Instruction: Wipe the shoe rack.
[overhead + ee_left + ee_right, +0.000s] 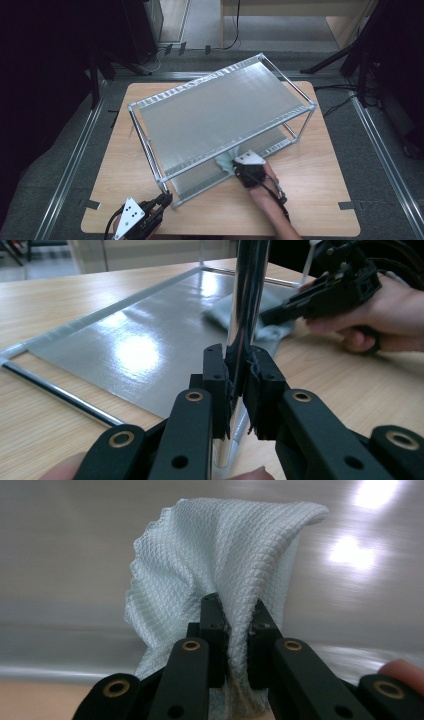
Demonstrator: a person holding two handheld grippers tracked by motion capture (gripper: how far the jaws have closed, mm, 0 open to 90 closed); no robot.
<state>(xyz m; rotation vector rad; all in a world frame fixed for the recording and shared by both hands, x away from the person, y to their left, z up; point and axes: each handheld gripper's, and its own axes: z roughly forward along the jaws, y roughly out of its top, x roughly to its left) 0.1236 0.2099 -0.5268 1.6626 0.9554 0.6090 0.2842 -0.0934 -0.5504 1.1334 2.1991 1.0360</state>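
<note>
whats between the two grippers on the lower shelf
In the left gripper view, bare lower shelf runs from the post clamped by the left gripper to the cloth held by the right gripper.

No legible text, label, brand, number or sign found on any surface in the high view, the left gripper view or the right gripper view.
</note>
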